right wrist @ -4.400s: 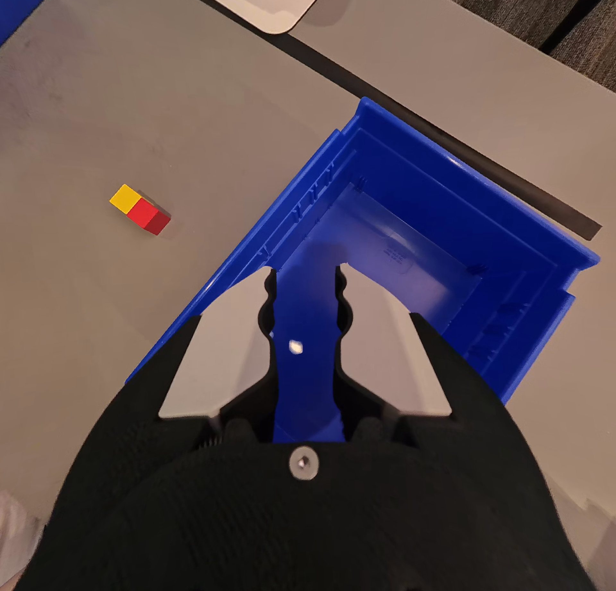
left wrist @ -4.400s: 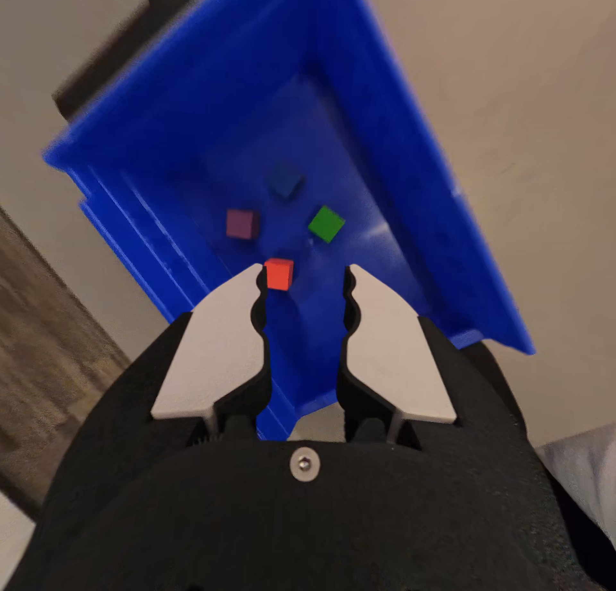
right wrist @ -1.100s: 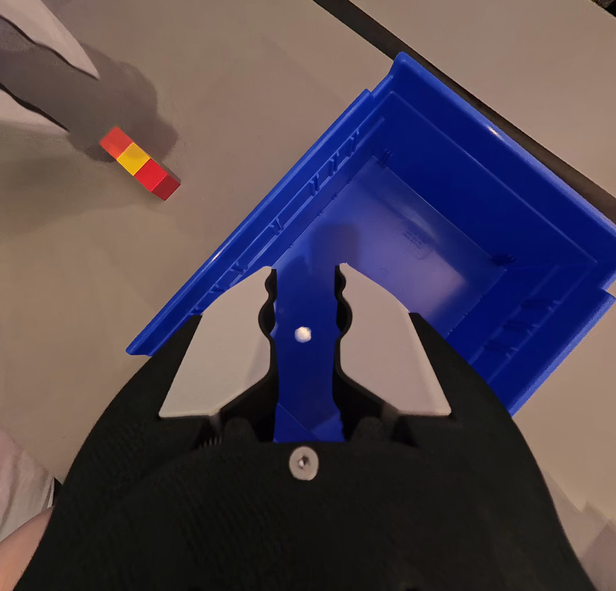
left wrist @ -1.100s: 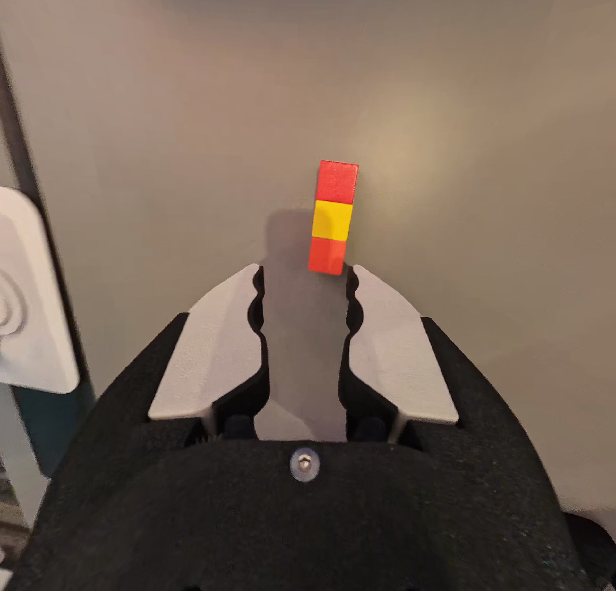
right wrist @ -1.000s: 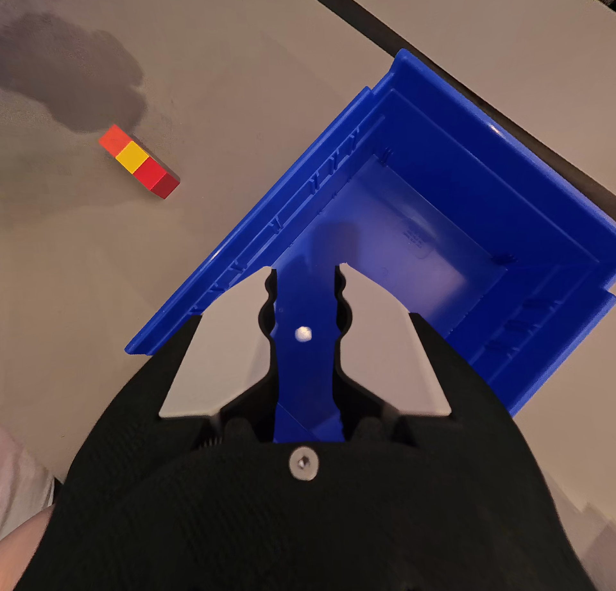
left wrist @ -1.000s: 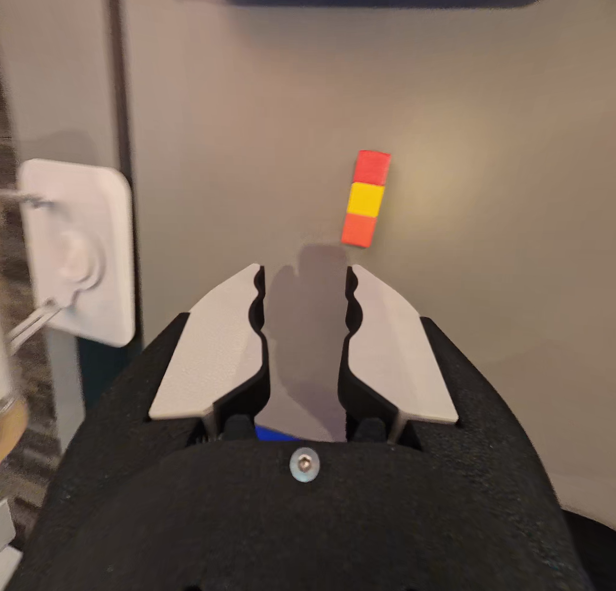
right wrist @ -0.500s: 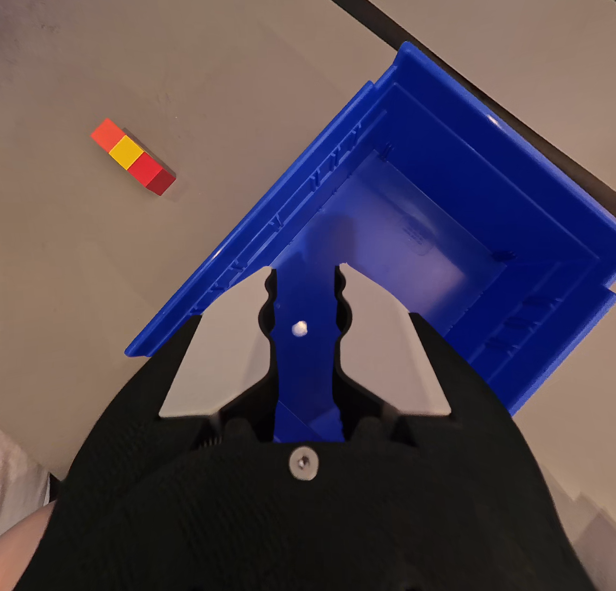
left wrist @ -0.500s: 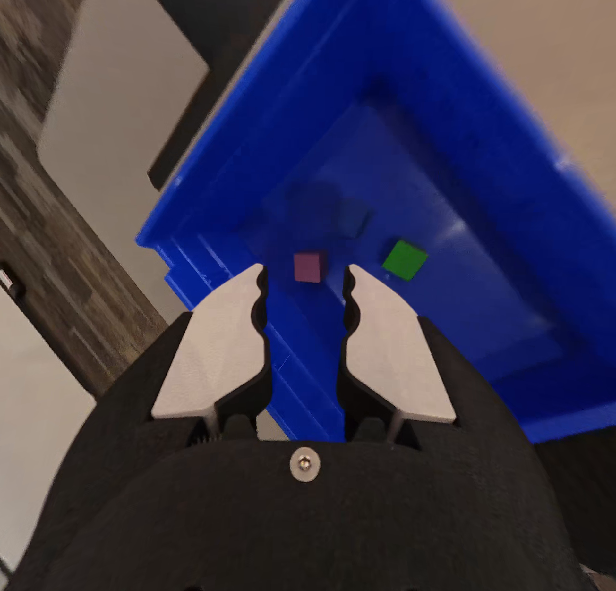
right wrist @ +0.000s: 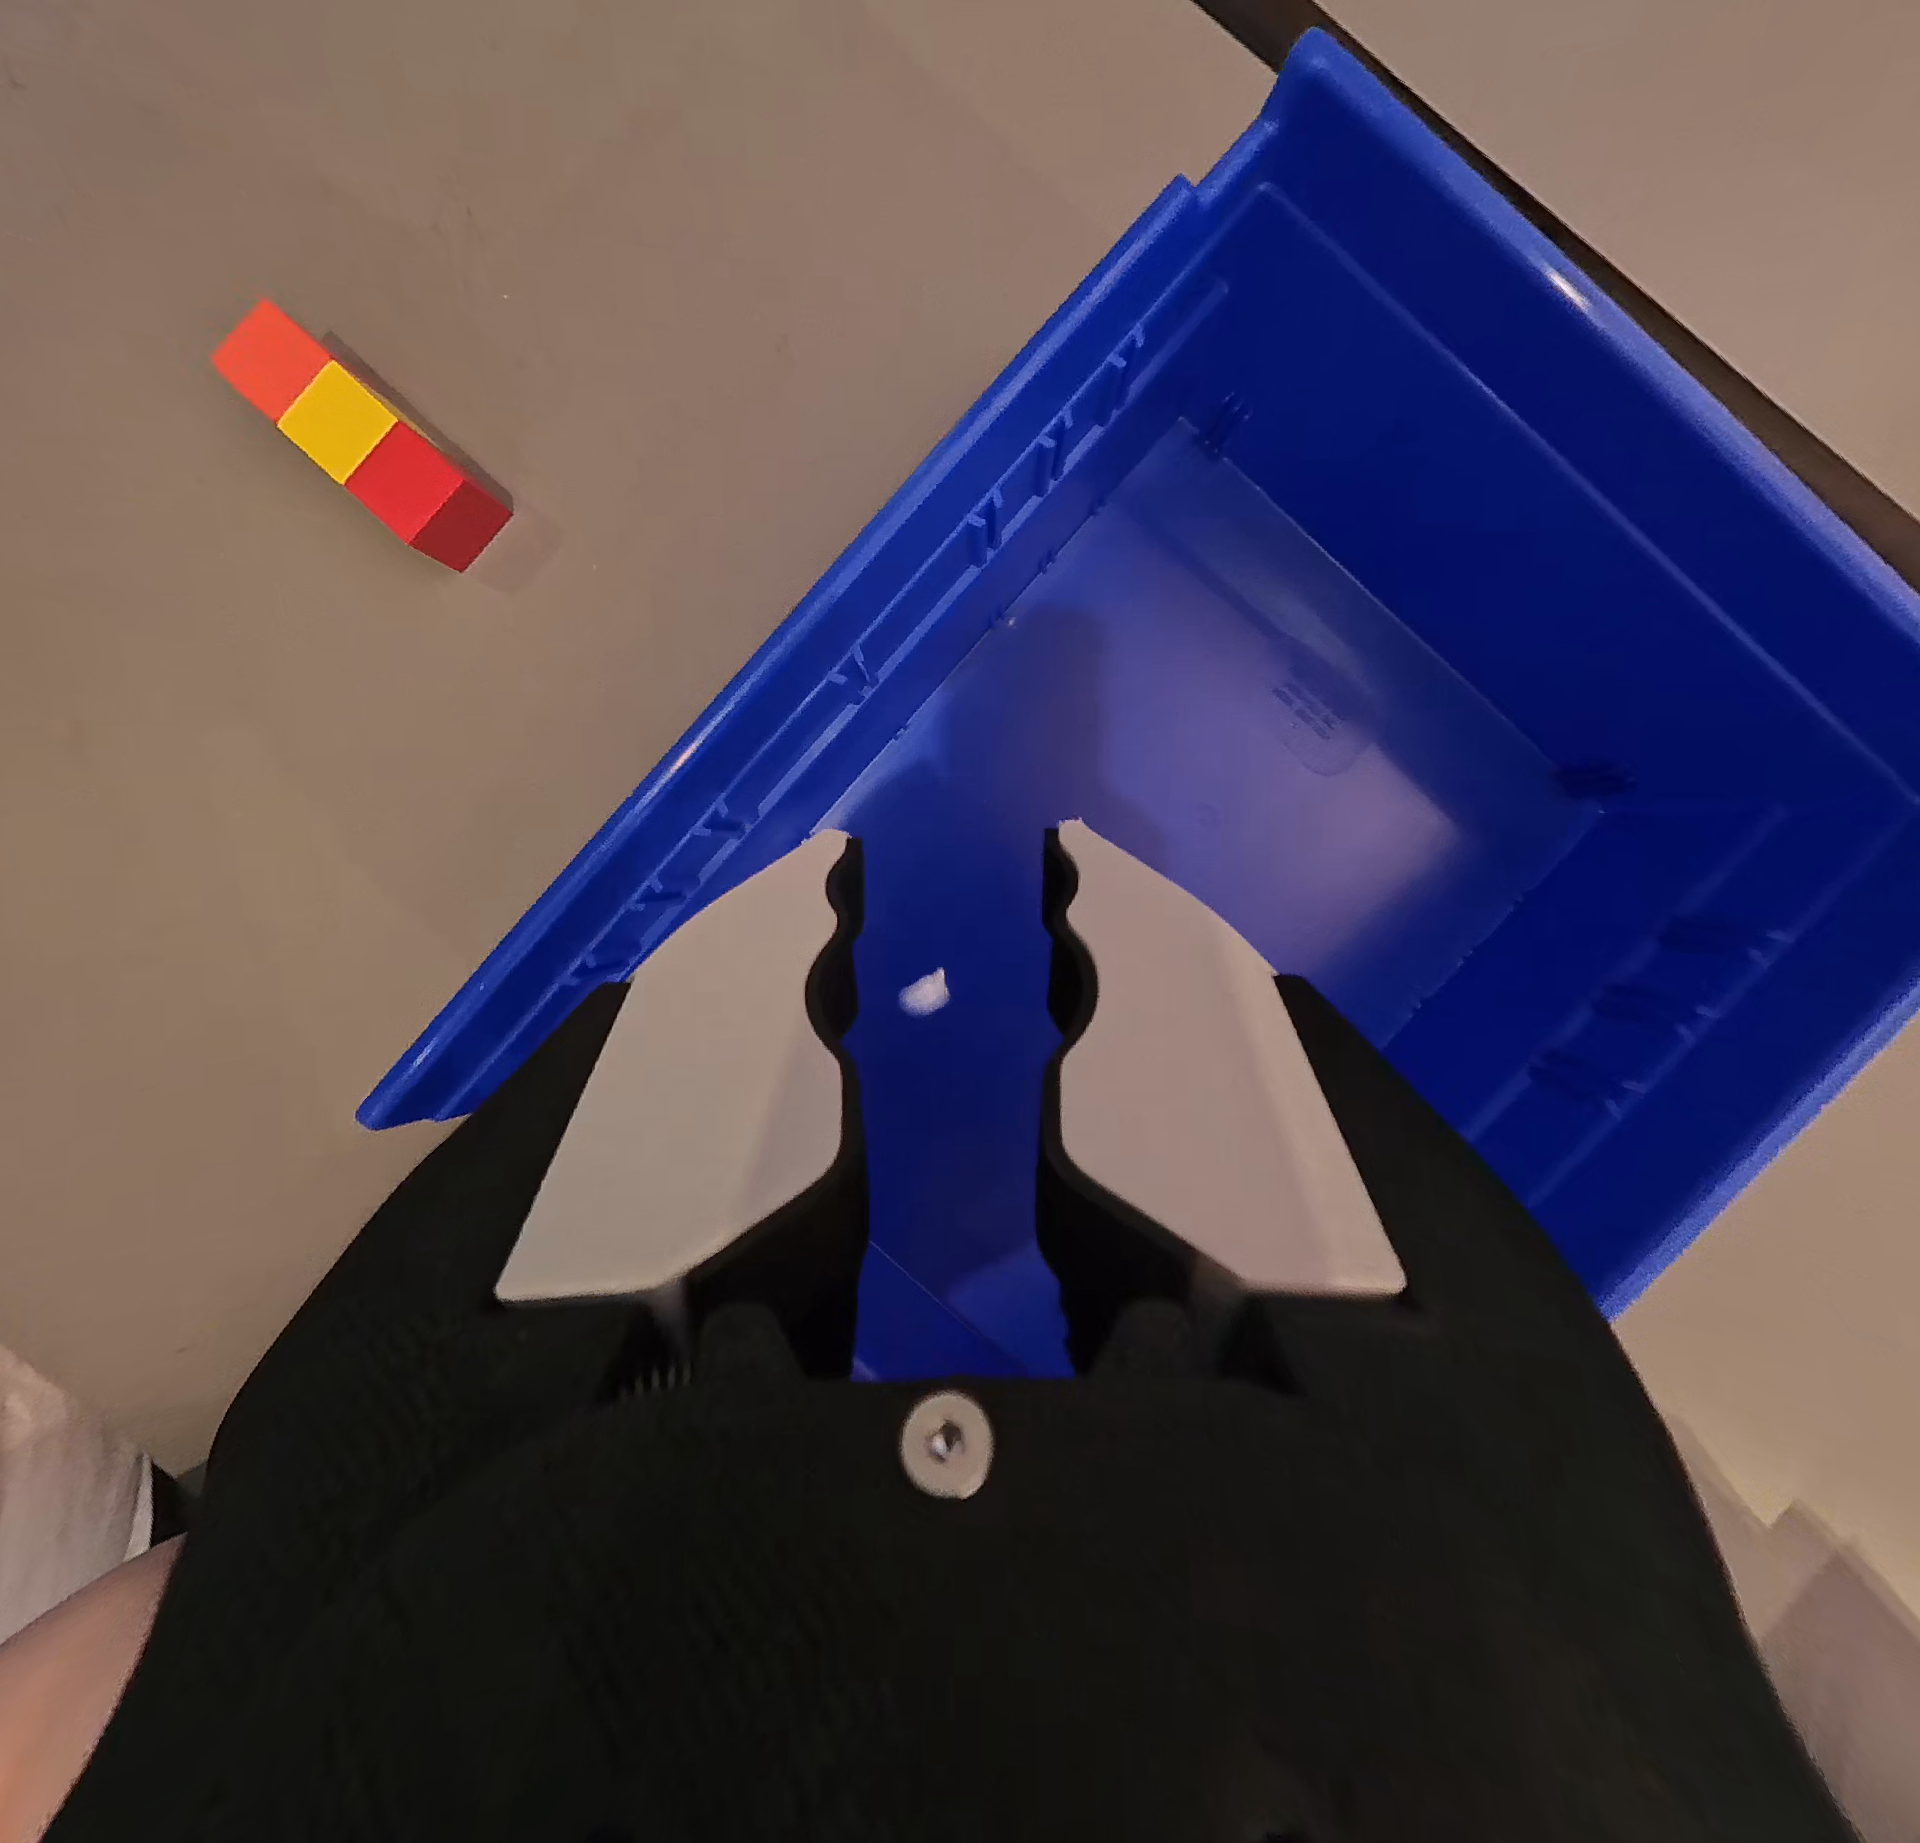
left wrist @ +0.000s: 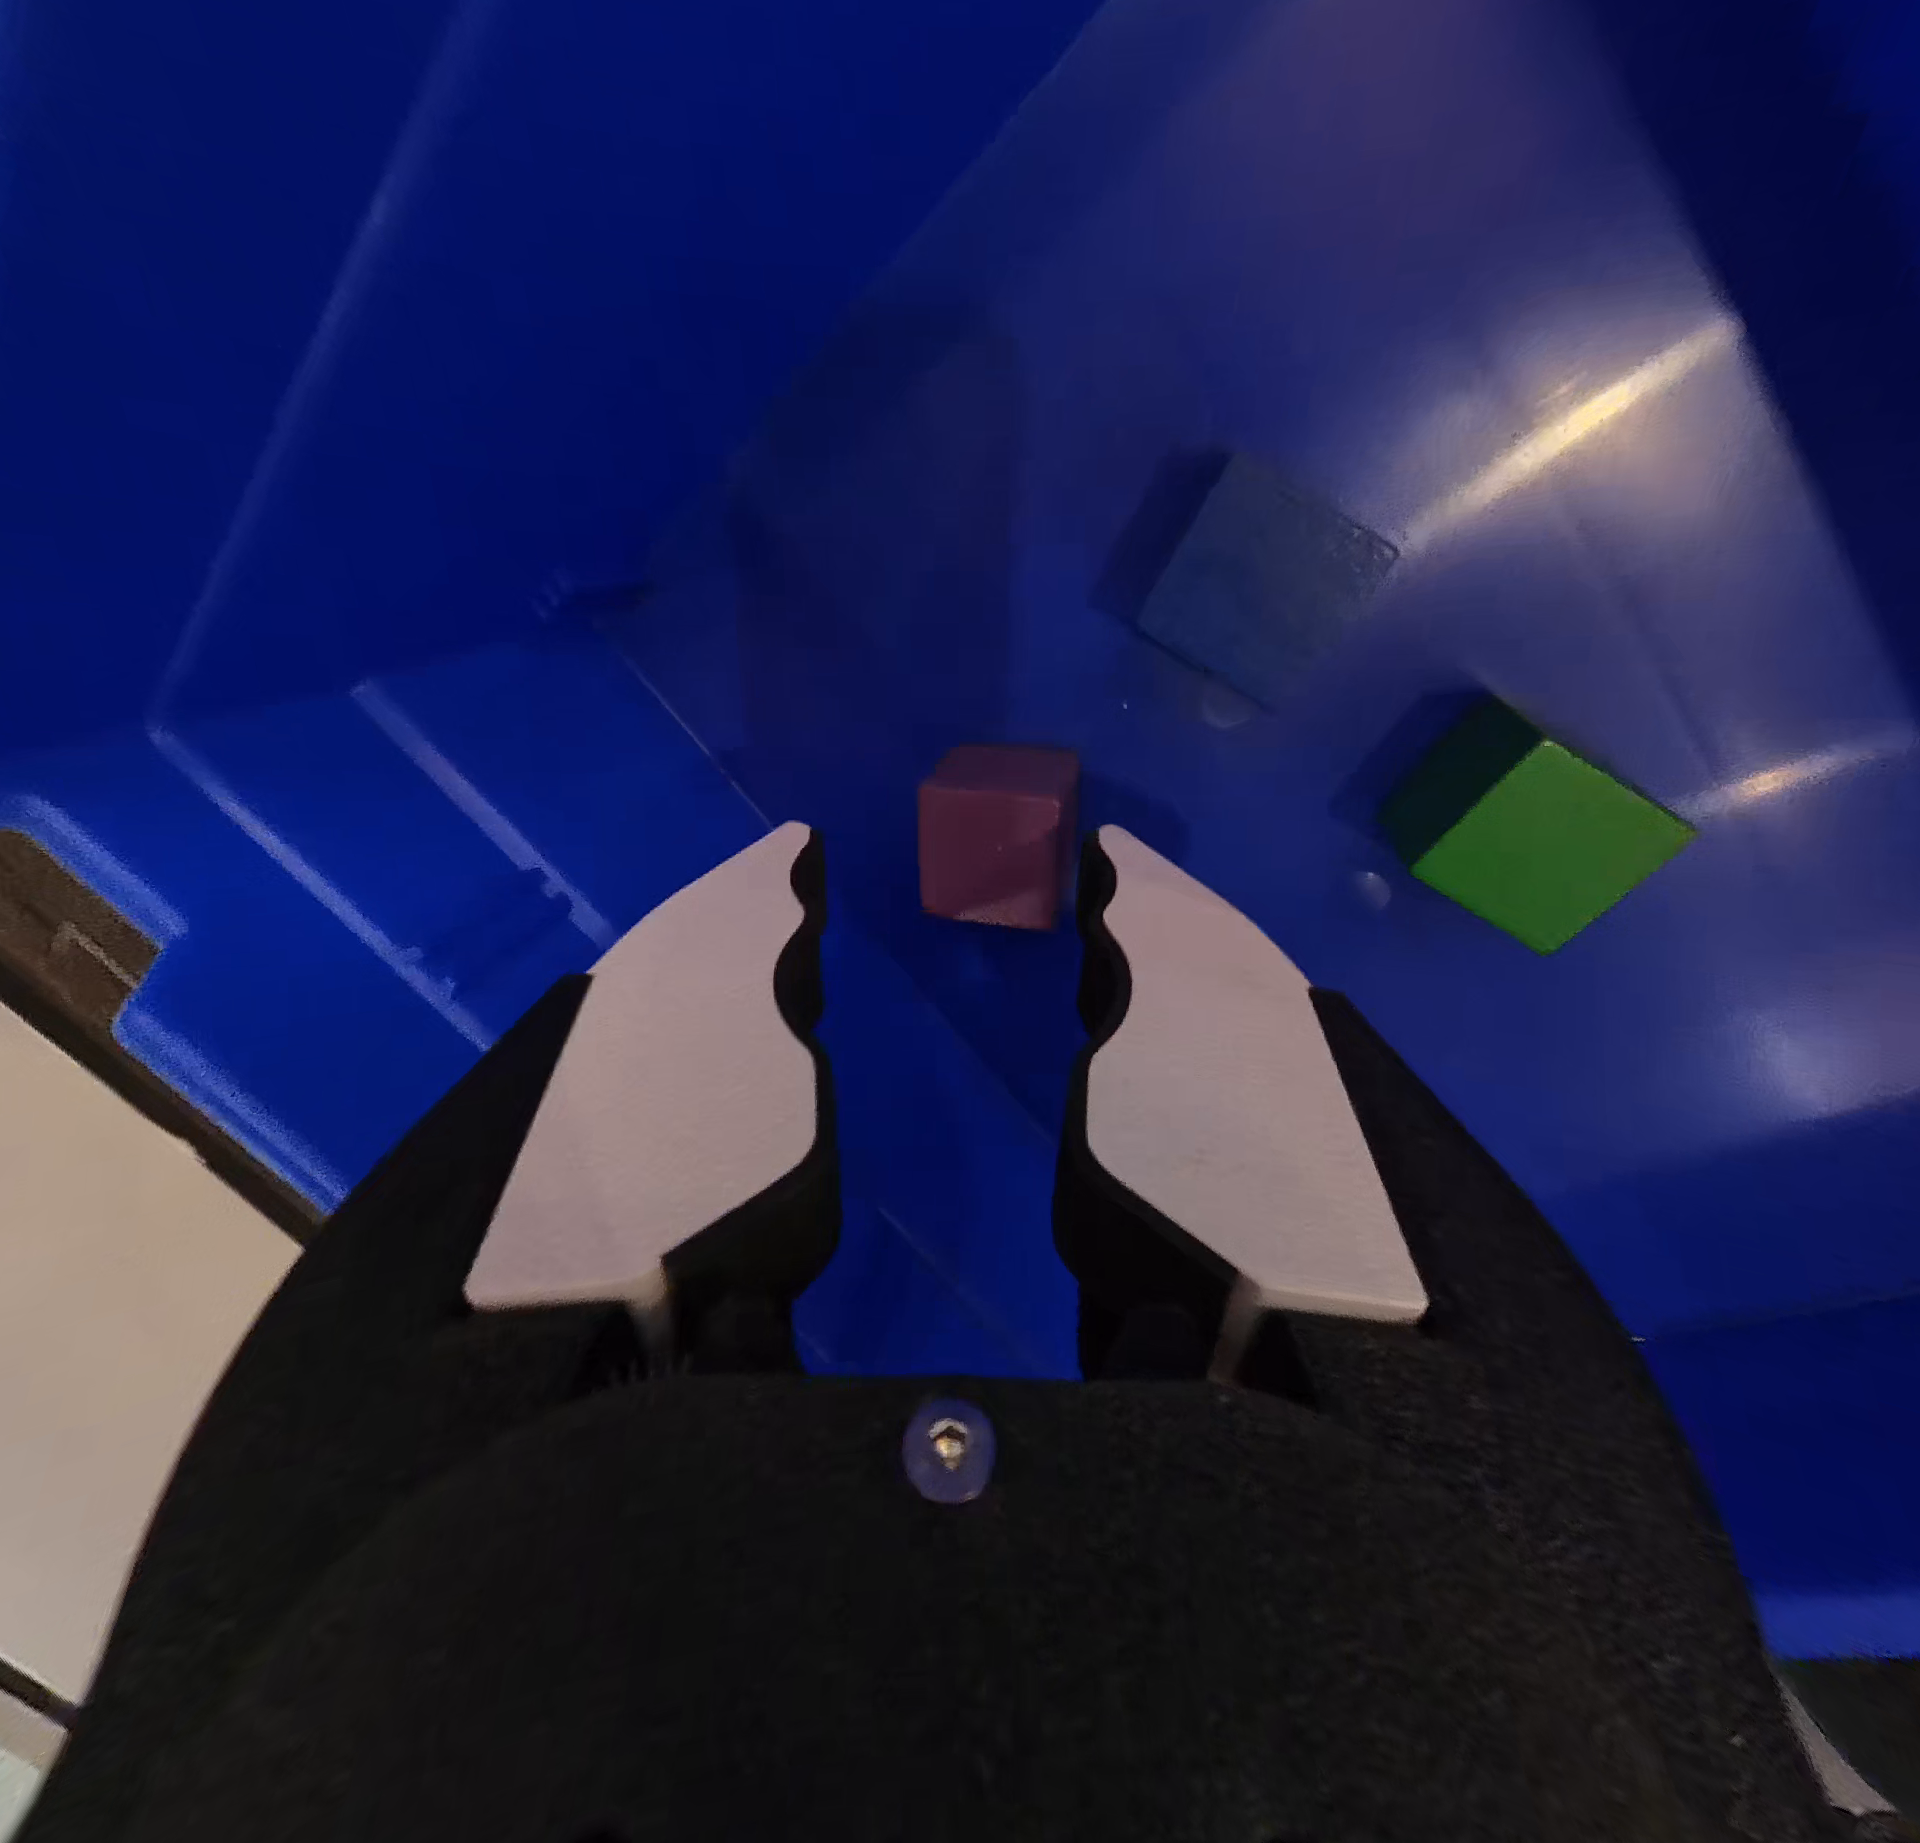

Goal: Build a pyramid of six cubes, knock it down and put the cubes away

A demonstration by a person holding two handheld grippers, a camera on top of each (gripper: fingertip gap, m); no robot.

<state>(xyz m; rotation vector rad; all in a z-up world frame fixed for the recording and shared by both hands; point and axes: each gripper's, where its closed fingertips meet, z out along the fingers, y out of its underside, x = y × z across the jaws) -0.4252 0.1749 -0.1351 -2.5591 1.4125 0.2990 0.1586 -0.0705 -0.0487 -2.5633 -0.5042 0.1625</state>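
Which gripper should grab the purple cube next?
Probably the left gripper: it is open, inside the bin, with the purple cube just beyond its fingertips. The right gripper hangs open over an empty blue bin.

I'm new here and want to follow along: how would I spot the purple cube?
Look inside the blue bin that the left hand-held gripper reaches into. Three cubes lie on its floor; the purple cube sits just ahead of the open fingertips, left of the green cube and nearer than the blue cube.
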